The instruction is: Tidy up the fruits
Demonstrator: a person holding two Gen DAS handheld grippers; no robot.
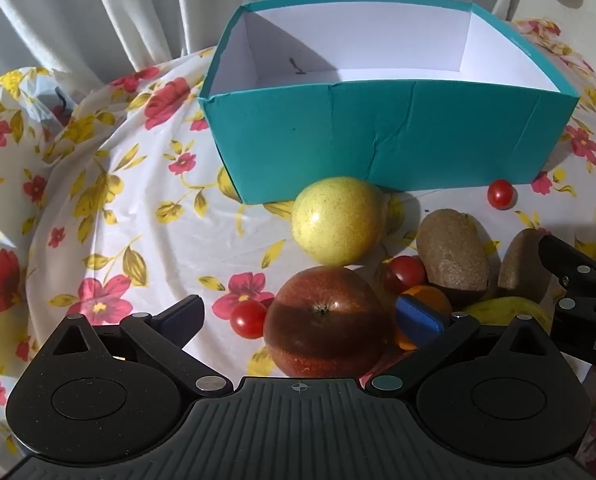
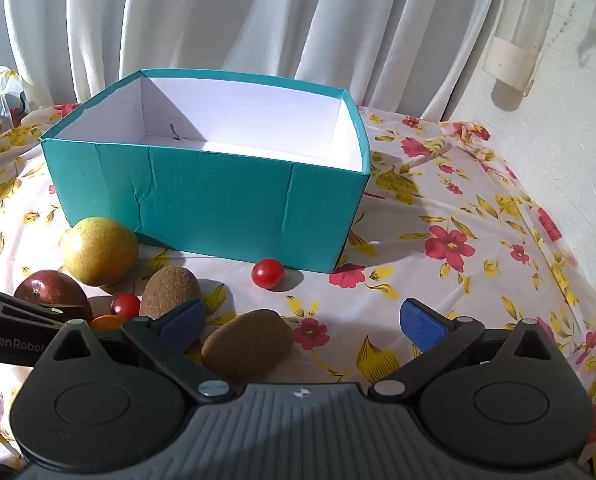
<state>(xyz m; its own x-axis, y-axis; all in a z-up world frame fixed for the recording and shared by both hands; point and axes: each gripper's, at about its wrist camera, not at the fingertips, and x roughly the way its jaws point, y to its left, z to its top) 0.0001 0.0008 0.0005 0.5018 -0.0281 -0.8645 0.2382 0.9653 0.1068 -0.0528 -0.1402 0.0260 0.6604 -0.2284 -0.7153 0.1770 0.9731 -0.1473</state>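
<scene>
A teal box with a white inside stands open on the floral cloth; it also shows in the right wrist view. My left gripper is open, its fingers on either side of a red apple without touching it. Behind the apple lies a yellow fruit, with two kiwis, cherry tomatoes and an orange fruit nearby. My right gripper is open over a kiwi. A second kiwi and a cherry tomato lie ahead.
White curtains hang behind the table. A white wall is at the right. The cloth bunches up at the far left. The right gripper's body shows at the right edge of the left wrist view.
</scene>
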